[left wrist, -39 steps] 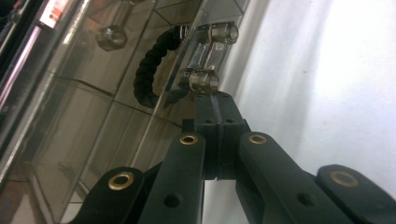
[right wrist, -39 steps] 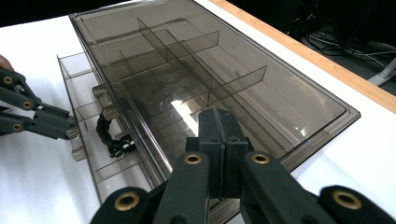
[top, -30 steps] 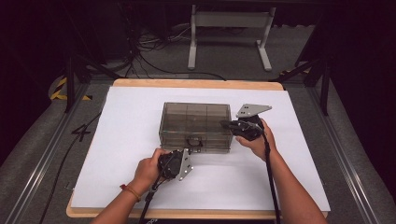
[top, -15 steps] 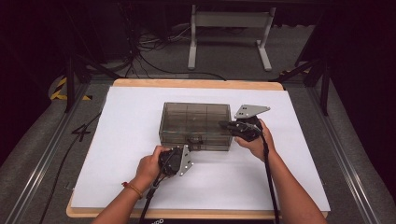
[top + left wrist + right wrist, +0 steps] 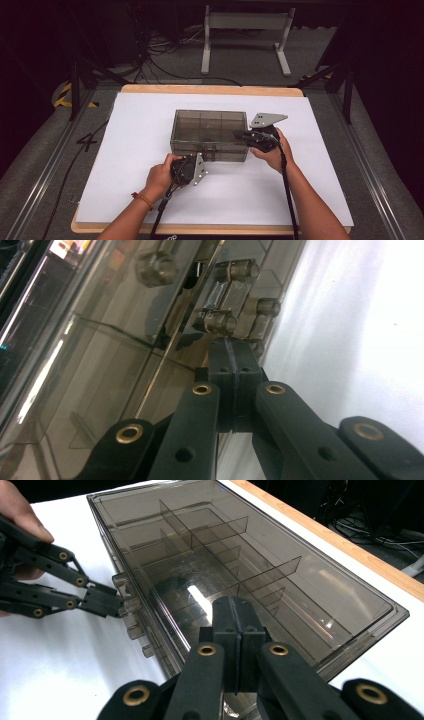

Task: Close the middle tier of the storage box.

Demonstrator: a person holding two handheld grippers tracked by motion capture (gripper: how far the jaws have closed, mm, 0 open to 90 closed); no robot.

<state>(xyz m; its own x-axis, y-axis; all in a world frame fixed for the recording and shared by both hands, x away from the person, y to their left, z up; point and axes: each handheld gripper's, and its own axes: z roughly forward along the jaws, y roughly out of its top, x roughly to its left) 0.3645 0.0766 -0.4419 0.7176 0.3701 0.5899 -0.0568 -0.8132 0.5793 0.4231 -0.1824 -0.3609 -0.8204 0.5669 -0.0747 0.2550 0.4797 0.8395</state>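
A smoky clear plastic box [image 5: 210, 131] with inner dividers and a closed lid sits mid-table on the white sheet. In the left gripper view its front latch [image 5: 235, 295] lies just beyond my left gripper [image 5: 234, 352], whose jaws are pressed together with nothing between them. In the high view the left gripper [image 5: 202, 157] points at the box's front wall near the latch. My right gripper [image 5: 239, 134] comes in from the box's right end. Its jaws are shut and its tips [image 5: 235, 611] rest on or just above the lid [image 5: 240, 555]. The left gripper [image 5: 107, 602] also appears at the latch side.
The white sheet [image 5: 320, 180] covers a wooden board [image 5: 210, 90] whose edge shows at the far side. Metal rails [image 5: 45, 170] run along both sides of the table. A grey stand [image 5: 245, 30] and cables lie on the floor beyond.
My left gripper has edged a little toward the box's front wall. The right gripper and the box have stayed where they were.
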